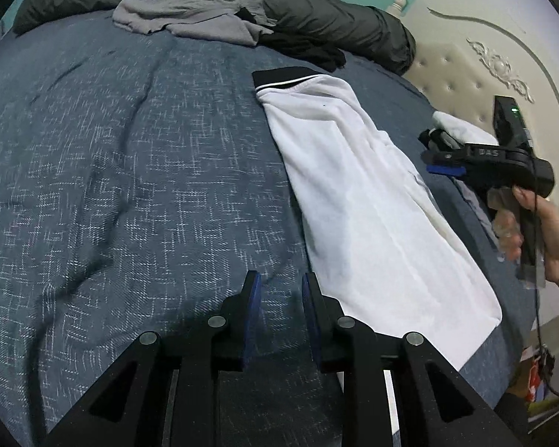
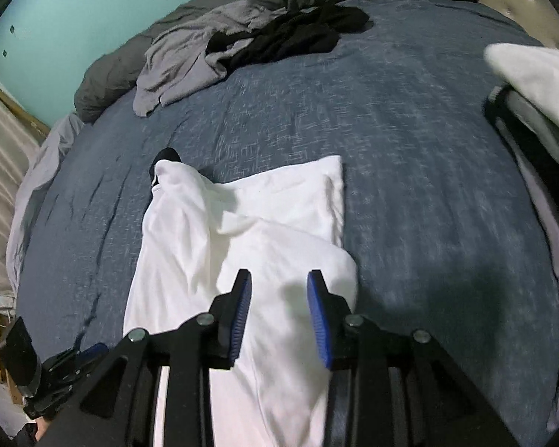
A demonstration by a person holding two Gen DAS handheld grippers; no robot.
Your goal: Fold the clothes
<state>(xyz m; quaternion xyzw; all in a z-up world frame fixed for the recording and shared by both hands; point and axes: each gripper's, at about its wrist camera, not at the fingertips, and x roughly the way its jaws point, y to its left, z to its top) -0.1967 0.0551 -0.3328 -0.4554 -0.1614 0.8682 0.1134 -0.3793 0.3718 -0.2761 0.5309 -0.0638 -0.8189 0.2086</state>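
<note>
A white shirt (image 1: 357, 193) with a black collar (image 1: 279, 76) lies on the blue bedspread (image 1: 130, 149), folded into a long strip. My left gripper (image 1: 280, 287) stands open just left of the shirt's near end, over the bedspread, with nothing between its fingers. My right gripper (image 2: 279, 283) is open above the shirt (image 2: 212, 246), where a folded-over layer bulges under its fingers. In the left wrist view the right gripper (image 1: 433, 152) hovers at the shirt's right side, held by a hand (image 1: 551, 231).
A crumpled grey garment (image 1: 190, 11) and a black one (image 2: 290, 33) lie at the far side, against a dark grey duvet (image 1: 335, 11). A stack of folded clothes, white on top (image 2: 536, 74), sits by the tufted headboard (image 1: 466, 70). Wide bedspread extends left of the shirt.
</note>
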